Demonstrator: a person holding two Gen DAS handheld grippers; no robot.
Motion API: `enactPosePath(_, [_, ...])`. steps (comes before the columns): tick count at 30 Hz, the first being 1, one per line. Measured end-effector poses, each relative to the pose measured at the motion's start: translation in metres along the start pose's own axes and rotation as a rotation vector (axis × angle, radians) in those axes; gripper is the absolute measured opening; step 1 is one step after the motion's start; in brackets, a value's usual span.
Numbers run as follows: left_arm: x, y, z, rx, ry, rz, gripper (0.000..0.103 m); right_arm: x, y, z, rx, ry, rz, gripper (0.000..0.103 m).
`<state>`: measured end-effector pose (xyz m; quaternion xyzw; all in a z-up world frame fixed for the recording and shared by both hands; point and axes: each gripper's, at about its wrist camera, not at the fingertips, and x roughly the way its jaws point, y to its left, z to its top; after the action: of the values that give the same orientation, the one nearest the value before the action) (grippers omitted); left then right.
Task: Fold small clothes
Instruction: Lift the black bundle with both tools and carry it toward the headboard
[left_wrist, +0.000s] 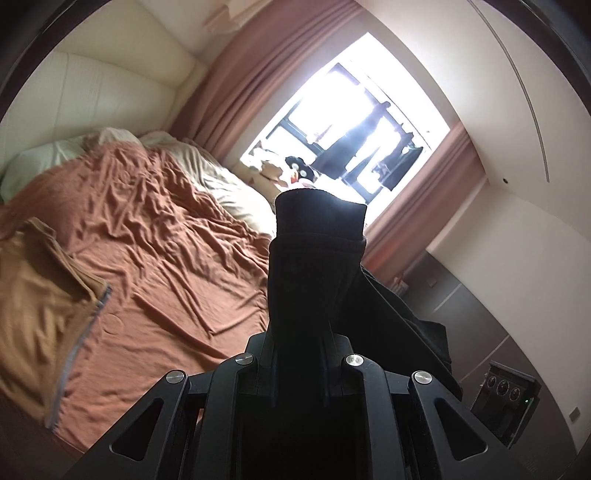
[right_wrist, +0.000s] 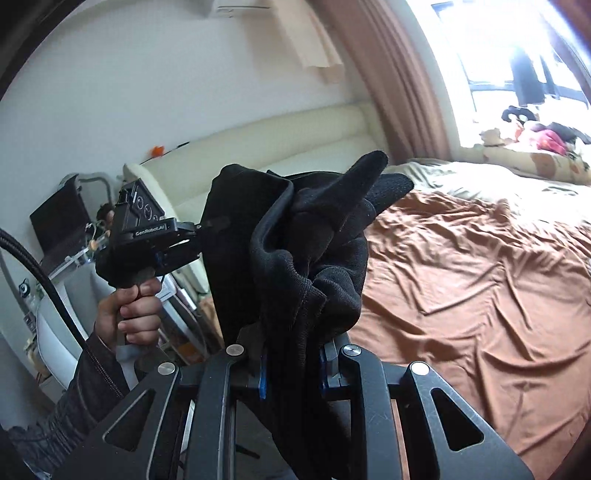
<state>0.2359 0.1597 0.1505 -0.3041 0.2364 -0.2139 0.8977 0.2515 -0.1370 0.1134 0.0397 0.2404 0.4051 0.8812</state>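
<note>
A black garment (left_wrist: 314, 266) is held up in the air above the bed by both grippers. My left gripper (left_wrist: 299, 332) is shut on its cuffed edge, which stands up in front of the window. In the right wrist view the garment (right_wrist: 288, 251) bunches over my right gripper (right_wrist: 291, 354), which is shut on it. My left gripper (right_wrist: 207, 229) shows there too, at the left, clamped on the cloth's far edge and held by a hand. The fingertips of both grippers are hidden by cloth.
A bed with a wrinkled rust-brown sheet (left_wrist: 155, 229) lies below. A tan garment with a grey zipper (left_wrist: 44, 302) lies at its left edge. Pillows and toys (right_wrist: 535, 140) sit by the bright window. A desk with a laptop (right_wrist: 59, 229) stands far left.
</note>
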Motion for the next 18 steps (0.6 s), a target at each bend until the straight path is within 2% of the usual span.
enactPosePath(10, [-0.06,0.063,0.037,-0.007,-0.078,0.1,0.017,0.074,0.018,0.026,-0.099,0.057,0.095,0.016])
enactPosePath(18, [-0.112,0.106,0.07,0.0,-0.146,0.218,0.017,0.133,0.035,0.036,-0.124,0.083,0.168,0.016])
